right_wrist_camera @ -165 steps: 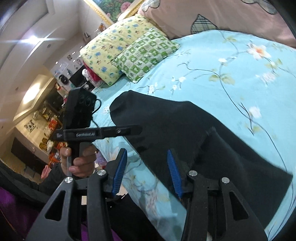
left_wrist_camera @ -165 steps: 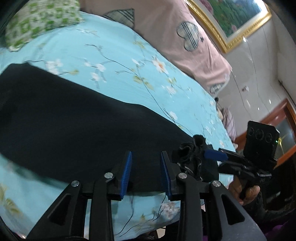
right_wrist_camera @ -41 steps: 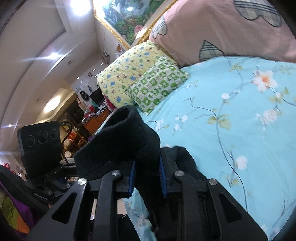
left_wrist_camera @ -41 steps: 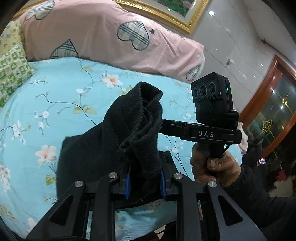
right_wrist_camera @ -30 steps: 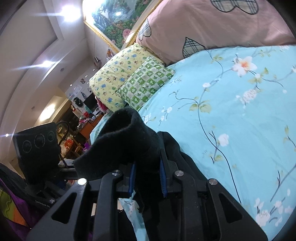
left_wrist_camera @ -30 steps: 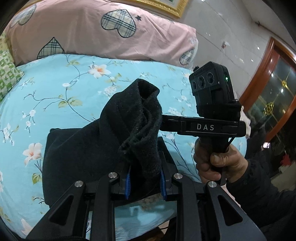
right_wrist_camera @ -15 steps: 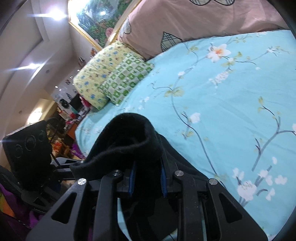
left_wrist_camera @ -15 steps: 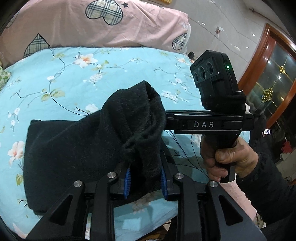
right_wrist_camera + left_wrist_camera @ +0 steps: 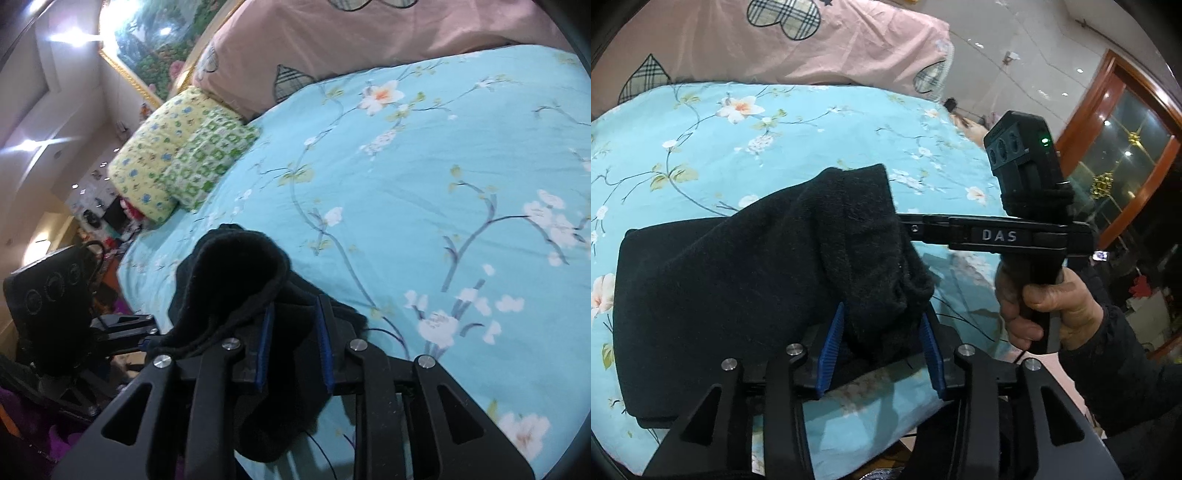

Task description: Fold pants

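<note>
Black pants lie folded on the floral bed. Left tongs have just been opening, pads slack around a bunched edge. Right tongs, also opening, straddle another bunch; grip uncertain.

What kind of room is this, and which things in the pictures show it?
Most likely a home bedroom. A bed with a light blue flowered sheet fills both views, two patterned pillows lie at its head beside a pink quilt, and a gold-framed painting hangs on the wall.
</note>
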{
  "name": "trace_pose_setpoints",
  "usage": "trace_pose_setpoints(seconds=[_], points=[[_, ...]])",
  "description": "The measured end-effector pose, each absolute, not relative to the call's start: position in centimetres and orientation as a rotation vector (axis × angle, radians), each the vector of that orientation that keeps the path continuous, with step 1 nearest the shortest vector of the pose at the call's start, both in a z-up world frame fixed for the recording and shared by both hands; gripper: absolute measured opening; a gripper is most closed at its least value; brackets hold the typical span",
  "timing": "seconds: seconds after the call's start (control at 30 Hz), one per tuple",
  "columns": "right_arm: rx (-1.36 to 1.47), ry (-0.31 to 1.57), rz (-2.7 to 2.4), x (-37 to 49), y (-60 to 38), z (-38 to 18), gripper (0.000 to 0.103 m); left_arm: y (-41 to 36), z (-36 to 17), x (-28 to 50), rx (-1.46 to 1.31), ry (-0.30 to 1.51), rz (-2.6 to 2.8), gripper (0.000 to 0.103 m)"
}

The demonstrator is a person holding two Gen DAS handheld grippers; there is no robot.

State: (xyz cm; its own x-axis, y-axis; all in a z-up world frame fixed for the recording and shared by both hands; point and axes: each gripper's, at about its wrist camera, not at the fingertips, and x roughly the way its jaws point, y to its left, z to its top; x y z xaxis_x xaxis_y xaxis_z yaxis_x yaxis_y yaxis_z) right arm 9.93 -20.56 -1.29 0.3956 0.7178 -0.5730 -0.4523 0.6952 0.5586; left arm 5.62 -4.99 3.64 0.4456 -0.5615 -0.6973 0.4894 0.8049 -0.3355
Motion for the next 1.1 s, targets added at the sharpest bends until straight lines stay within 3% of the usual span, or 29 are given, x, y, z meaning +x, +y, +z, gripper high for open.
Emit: trace_pose_setpoints(seconds=[0.1, 0.27, 0.33, 0.5, 0.67, 1.1], points=[[0.294, 0.886, 0.667, 9.3, -20.7, -0.8, 0.056, -4.7, 4.1, 5.1, -0.093, 0.882, -0.672, 0.047], [0.328, 0.862, 0.589, 8.2, -22.1, 0.0, 0.059, -3.8, 5.2, 4.3, -0.110, 0.848, -0.706, 0.051], [0.339, 0.852, 0.548, 7.7, -22.6, 0.6, 0.069, -3.4, 5.7, 4.1, -0.114, 0.837, -0.696, 0.052], [0.380, 0.811, 0.533, 6.7, -22.9, 2.2, 0.081, -1.7, 6.6, 4.0, -0.140, 0.812, -0.655, 0.056], [0.363, 0.798, 0.536, 6.0, -21.7, 3.9, 0.086, 0.3, 7.4, 3.4, -0.170, 0.785, -0.626, 0.063], [0.348, 0.831, 0.519, 5.7, -18.4, 4.8, 0.086, 9.2, 8.0, 3.2, -0.294, 0.735, -0.442, 0.069]])
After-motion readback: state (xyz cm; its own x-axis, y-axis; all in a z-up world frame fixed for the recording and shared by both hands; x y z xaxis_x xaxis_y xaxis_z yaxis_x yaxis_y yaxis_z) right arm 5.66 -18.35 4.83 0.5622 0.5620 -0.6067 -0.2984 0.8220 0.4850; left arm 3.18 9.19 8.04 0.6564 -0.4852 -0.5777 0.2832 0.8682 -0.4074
